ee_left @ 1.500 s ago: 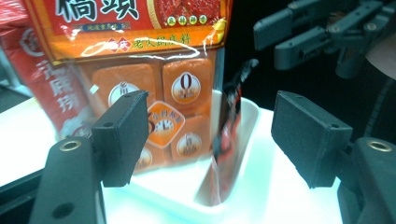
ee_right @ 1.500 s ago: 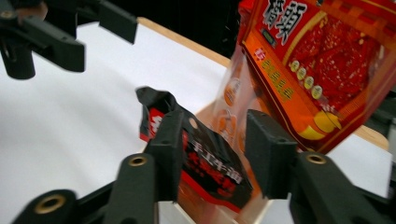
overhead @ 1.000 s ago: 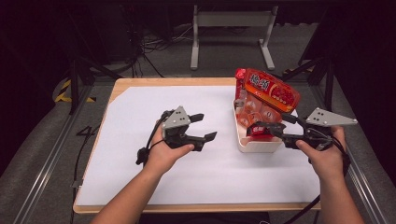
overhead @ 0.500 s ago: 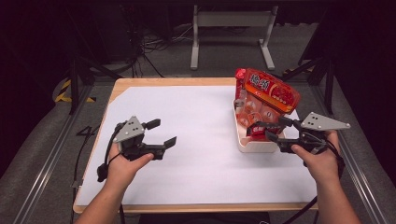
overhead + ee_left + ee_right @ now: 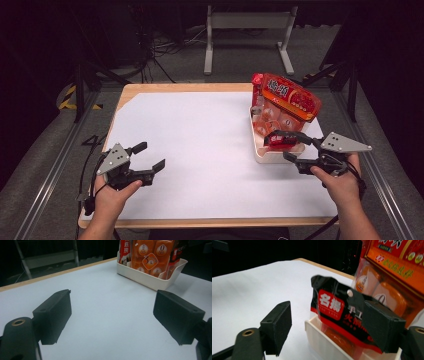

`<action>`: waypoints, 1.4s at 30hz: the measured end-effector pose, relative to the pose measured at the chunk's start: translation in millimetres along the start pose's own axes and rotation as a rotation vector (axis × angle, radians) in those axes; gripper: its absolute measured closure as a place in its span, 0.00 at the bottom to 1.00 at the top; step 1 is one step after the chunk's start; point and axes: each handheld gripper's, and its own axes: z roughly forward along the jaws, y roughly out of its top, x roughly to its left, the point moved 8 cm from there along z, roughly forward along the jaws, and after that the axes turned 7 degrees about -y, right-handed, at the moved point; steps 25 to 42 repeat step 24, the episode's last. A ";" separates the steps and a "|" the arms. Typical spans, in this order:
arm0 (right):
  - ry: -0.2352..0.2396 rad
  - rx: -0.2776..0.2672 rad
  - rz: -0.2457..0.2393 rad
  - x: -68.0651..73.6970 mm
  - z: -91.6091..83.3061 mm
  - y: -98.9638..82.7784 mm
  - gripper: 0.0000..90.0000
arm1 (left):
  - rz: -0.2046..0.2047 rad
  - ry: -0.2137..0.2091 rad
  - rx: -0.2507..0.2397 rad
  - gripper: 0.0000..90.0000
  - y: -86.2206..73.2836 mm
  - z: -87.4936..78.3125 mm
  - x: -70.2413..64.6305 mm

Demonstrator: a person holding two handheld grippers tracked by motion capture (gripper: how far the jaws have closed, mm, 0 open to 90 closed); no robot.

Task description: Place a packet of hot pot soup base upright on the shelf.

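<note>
My right gripper (image 5: 280, 146) is at the near end of a white tray (image 5: 260, 150) on the right of the table. Its jaws have just been opening and now stand wide on either side of a black-and-red snack packet (image 5: 332, 305), which stands upright in the tray (image 5: 324, 340). The left pad is clearly apart from the packet. My left gripper (image 5: 151, 155) hovers low over the white table sheet near the front left. Its jaws have also just been opening, and nothing is between them (image 5: 112, 302).
The tray (image 5: 152, 281) holds several orange packets (image 5: 272, 120), and a large red-orange bag (image 5: 290, 95) leans over its far end. The white sheet (image 5: 200, 130) covers a wooden table. Dark floor, metal rails and a stand surround it.
My left hand has moved from the table's middle to the near left, and its jaws have spread. My right gripper has sunk slightly at the tray, with its jaws wider.
</note>
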 end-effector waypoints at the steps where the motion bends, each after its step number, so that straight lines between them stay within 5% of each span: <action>1: 0.003 0.007 0.005 -0.1 0.1 -2.4 0.27 | -0.009 0.000 -0.001 0.18 -2.9 -0.4 0.2; 9: 0.002 0.000 0.016 0.1 -0.6 -13.2 0.27 | -0.004 0.000 -0.014 0.17 -18.5 -3.4 2.3; 16: -0.017 0.014 0.017 -2.0 -0.7 -27.7 0.28 | -0.057 0.007 -0.009 0.17 -40.7 -3.9 13.0; 42: -0.021 -0.006 0.025 -4.3 -1.9 -28.7 0.27 | -0.057 0.019 -0.024 0.17 -39.3 -6.1 11.8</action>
